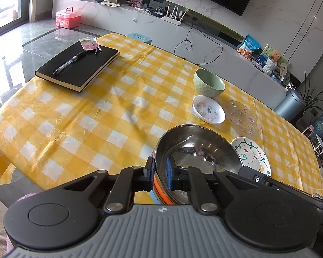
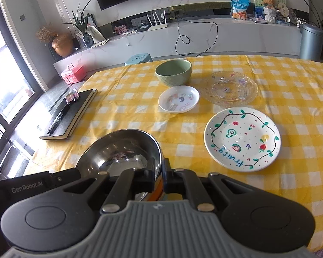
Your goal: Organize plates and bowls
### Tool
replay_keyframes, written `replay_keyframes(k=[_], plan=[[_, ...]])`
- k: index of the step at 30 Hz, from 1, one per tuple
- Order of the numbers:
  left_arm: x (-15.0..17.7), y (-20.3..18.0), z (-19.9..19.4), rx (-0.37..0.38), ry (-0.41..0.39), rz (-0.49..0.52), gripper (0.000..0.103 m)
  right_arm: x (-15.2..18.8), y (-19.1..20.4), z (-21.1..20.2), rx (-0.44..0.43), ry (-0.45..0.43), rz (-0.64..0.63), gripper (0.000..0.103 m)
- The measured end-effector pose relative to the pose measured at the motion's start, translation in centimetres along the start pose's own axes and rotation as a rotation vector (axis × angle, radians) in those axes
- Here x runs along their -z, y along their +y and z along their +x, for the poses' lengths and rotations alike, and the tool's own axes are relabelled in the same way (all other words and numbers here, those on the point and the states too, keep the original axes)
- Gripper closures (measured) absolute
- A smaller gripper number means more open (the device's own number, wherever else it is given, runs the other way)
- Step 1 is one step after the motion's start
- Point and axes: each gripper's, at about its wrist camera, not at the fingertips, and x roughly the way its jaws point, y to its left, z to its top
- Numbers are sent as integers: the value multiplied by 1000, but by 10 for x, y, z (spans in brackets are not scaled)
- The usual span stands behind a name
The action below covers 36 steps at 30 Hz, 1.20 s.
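From your left wrist camera, your left gripper [image 1: 159, 173] is pinching the near-left rim of the stainless steel bowl [image 1: 196, 150], one pad outside the wall and the blue pad inside, and the bowl sits near the table's front edge on the yellow checked tablecloth [image 1: 75, 118]. That rim is thin and slick, so if you tilt or pull unevenly it could slide out of the pads. The fruit-painted plate [image 1: 250, 154] lies just beside the bowl's right side; swing that way and you may knock it. From your right wrist camera, your right gripper [image 2: 161, 176] is clamped on the opposite rim of the same bowl, jaws nearly together. With both tools on one rigid bowl, any mismatch in how your hands rise could twist it free or drag the cloth. Beyond it stand the small sticker dish [image 2: 178, 99], the green bowl [image 2: 173, 72] and the clear glass plate [image 2: 229, 90], close together; a low carry could clip them.
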Motion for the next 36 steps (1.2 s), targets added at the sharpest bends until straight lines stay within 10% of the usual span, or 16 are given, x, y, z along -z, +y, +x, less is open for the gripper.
replay_keyframes(k=[18,36], plan=[[-67,-33,5,27,-21,187,78,-53,-35,0,-44,-51,62,80],[-163,-79,141,116,179,253,71,-152,-54,108,-13,109,16,69]])
